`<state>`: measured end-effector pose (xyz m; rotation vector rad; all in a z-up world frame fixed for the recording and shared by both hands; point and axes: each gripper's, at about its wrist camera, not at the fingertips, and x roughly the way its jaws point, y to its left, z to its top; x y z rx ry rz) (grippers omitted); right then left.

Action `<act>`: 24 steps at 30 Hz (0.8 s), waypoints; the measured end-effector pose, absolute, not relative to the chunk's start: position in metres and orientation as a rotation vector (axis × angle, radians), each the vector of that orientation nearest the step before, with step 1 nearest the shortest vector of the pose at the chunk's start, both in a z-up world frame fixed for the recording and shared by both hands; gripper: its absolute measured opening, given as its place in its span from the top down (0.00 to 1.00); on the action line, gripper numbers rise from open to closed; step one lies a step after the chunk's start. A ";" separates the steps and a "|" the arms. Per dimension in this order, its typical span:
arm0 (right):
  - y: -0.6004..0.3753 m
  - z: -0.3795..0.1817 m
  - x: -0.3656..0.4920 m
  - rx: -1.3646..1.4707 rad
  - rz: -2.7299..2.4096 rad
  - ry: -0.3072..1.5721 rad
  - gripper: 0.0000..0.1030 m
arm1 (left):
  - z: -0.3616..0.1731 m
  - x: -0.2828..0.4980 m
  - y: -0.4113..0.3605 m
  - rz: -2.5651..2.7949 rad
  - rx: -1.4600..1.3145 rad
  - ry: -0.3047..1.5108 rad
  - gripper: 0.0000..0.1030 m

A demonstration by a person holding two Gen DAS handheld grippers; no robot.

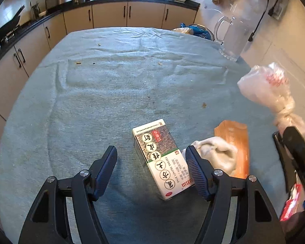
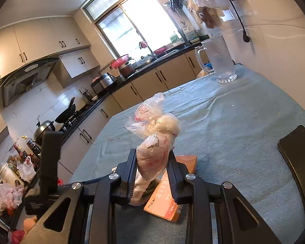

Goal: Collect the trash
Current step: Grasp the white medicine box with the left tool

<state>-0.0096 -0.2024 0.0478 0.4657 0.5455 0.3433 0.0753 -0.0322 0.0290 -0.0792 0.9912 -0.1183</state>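
While the right gripper point(image 2: 152, 162) pinches a knotted plastic bag point(image 2: 154, 130) held above the table point(image 1: 111, 91), the left gripper point(image 1: 151, 168) hangs spread around a light, stiff cardboard box point(image 1: 160, 156), probably best squeezed across its long sides.

box point(image 1: 160, 158) on table point(image 1: 111, 93), cloth point(image 1: 217, 152) right, mug point(image 1: 232, 37) behind

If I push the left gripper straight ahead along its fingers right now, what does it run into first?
Most likely the white and green box: it lies on the grey tablecloth between the open fingers of the left gripper, nearer the right finger. Height above the cloth is unclear, so it might pass over.
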 end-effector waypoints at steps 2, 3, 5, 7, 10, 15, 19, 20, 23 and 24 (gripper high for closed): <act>-0.198 0.048 -0.010 0.449 0.356 0.546 0.70 | 0.030 0.070 -0.029 -0.123 -0.052 0.974 0.36; -0.196 0.049 -0.010 0.439 0.364 0.544 0.70 | 0.030 0.068 -0.029 -0.131 -0.040 0.967 0.39; -0.194 0.050 -0.010 0.424 0.379 0.537 0.70 | 0.031 0.059 -0.024 -0.149 -0.022 0.951 0.44; -0.188 0.050 -0.010 0.402 0.397 0.538 0.70 | 0.030 0.050 -0.018 -0.161 -0.019 0.937 0.45; -0.181 0.051 -0.010 0.369 0.411 0.538 0.70 | 0.027 0.043 -0.016 -0.175 -0.028 0.934 0.45; -0.175 0.051 -0.012 0.330 0.416 0.522 0.70 | 0.011 0.043 -0.027 -0.156 0.025 0.950 0.59; -0.173 0.050 -0.012 0.323 0.415 0.527 0.70 | 0.014 0.038 -0.017 -0.165 -0.015 0.936 0.68; -0.172 0.050 -0.012 0.318 0.416 0.528 0.70 | 0.016 0.036 -0.013 -0.157 -0.020 0.924 0.68; -0.168 0.050 -0.013 0.301 0.426 0.527 0.70 | 0.021 0.025 0.002 -0.129 -0.030 0.879 0.68; -0.166 0.050 -0.014 0.292 0.431 0.526 0.70 | 0.023 0.022 0.006 -0.122 -0.033 0.869 0.68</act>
